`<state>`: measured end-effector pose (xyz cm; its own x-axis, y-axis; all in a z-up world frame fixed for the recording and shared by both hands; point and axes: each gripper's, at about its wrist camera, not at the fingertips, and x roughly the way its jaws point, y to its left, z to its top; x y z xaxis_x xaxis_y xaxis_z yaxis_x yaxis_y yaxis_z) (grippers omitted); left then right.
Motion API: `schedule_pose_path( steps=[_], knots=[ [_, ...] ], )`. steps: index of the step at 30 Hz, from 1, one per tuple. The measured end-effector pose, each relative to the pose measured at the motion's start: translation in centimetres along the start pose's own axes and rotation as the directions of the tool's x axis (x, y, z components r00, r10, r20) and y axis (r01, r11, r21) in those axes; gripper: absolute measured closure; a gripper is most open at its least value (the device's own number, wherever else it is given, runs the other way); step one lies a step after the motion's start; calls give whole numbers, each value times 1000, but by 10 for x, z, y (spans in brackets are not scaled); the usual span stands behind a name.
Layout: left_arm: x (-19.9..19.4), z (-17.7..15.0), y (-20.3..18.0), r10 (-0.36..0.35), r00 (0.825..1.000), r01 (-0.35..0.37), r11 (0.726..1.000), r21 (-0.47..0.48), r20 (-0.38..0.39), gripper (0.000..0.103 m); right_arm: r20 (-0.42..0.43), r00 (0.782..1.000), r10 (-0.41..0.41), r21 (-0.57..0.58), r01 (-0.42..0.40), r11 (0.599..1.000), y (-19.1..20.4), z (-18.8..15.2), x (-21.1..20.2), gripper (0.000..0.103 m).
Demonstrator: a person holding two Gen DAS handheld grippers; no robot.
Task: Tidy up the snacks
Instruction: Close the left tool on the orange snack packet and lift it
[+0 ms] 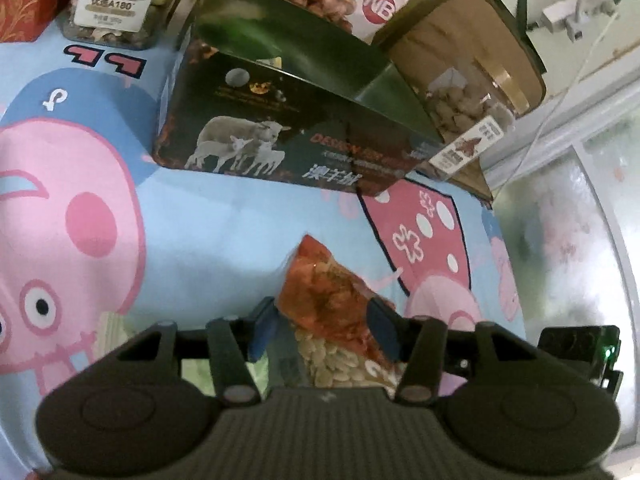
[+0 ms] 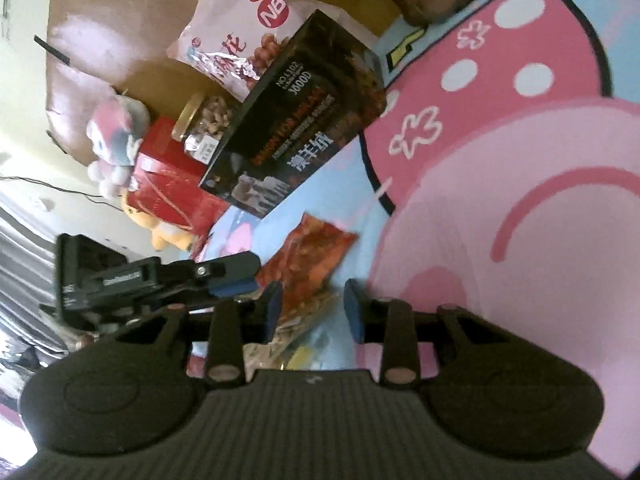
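A: Crinkly red film, clear lower down where pale seeds show: that is the packet in the left wrist view. It lies on the cartoon sheet, in front of the dark box, well apart from it. The left gripper has it between its blue pads; the right-hand pad looks pressed against the film, the other is just beside it, so whether it grips cannot be told.

B: And from the right wrist?

A: The same packet lies flat, its red end toward the box. The right gripper stands parted and empty, one pad over the clear end, the other over bare sheet. The left gripper comes in from the side at the packet's edge.

B: How would it handle?

A: Probably light, limp and slick. The loose seeds would shift and the film sag, so a pinch on the flat sealed end seems safer than on the filled belly.
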<state>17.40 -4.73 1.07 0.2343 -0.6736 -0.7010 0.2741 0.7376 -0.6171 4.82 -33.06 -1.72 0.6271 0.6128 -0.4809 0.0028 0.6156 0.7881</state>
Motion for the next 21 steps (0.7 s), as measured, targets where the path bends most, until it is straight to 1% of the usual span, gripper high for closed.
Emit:
schedule_pose_path(
  steps=[2,3,4,6,9,11,12,13,14,15,18,21],
  knots=[
    [0,1,0,0,1000,0,1000,-11,10,52,9,1000,3,11,-3,1000,4,2,4,64],
    [0,2,-1,0,1000,1,1000,-13,18,52,19,1000,-5,16,5,1000,2,1,2,66],
    [0,2,-1,-12,1000,13,1000,-14,22,57,27,1000,-10,15,10,1000,0,3,2,65],
    [1,2,0,-76,997,77,996,-44,11,57,40,999,-20,1,20,1000,1,3,4,64],
    [0,3,-6,-57,998,58,998,-18,30,57,69,997,-27,-6,27,1000,1,5,5,64],
    [2,3,-6,-63,997,63,998,-27,33,63,76,997,-18,-1,18,1000,-2,7,7,64],
    [2,3,-6,-56,998,57,998,-28,36,69,81,996,-20,-4,20,1000,-1,8,9,66],
    [3,2,-6,-46,998,47,999,-24,43,80,87,996,-27,-18,28,999,0,7,11,68],
    [3,1,-7,-31,998,32,999,-16,48,87,95,995,-44,-36,48,998,2,7,13,75],
    [2,0,-8,-10,998,11,1000,-8,55,94,101,993,-57,-49,63,997,4,6,14,75],
    [-8,-5,-12,-33,996,31,999,21,84,96,134,990,-49,-88,61,994,10,4,6,77],
    [-25,-10,-21,-47,989,37,997,74,140,96,185,982,-35,-194,71,978,26,3,-3,78]
  ],
)
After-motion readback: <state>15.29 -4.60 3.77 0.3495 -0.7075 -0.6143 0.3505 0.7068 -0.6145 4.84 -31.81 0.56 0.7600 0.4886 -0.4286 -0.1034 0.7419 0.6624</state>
